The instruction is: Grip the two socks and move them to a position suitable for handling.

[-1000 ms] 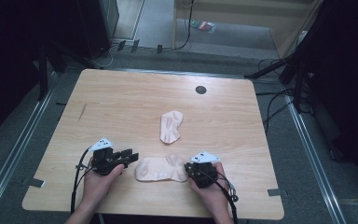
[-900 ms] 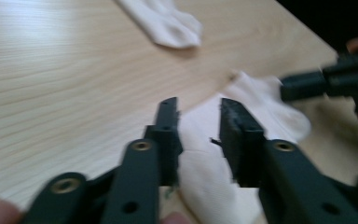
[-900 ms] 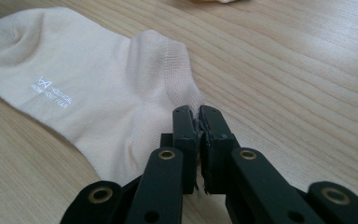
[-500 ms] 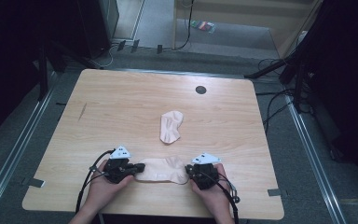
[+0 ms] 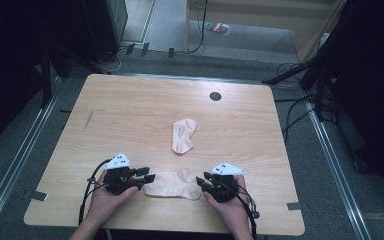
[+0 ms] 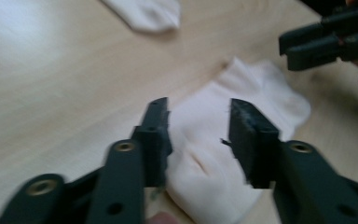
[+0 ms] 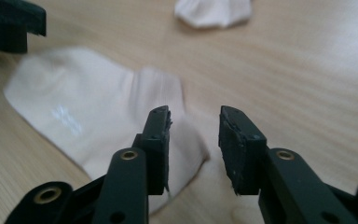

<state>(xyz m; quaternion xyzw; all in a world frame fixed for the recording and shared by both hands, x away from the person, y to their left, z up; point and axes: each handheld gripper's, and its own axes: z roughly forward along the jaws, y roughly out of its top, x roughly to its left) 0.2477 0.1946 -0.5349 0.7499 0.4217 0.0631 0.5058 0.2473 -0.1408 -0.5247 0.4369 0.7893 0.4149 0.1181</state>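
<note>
A pale pink sock (image 5: 172, 184) lies flat near the table's front edge, between my two grippers. My left gripper (image 5: 150, 177) stands open at the sock's left end; in the left gripper view its jaws straddle the sock (image 6: 214, 135). At the sock's right end my right gripper (image 5: 198, 181) is open too, its jaws just over the sock's edge (image 7: 98, 116). A second pale sock (image 5: 183, 135) lies folded at the table's middle, apart from both grippers; its tip shows as the far sock (image 7: 214, 11) in the right gripper view.
The wooden table (image 5: 130, 110) has a small black hole (image 5: 215, 96) near its far edge. Dark cables and stands (image 5: 300, 75) sit on the floor beyond the table's right side. Metal rails (image 5: 15, 165) run along the floor at left.
My left gripper has moved right, from beside the sock to its left end. The right gripper has hardly shifted.
</note>
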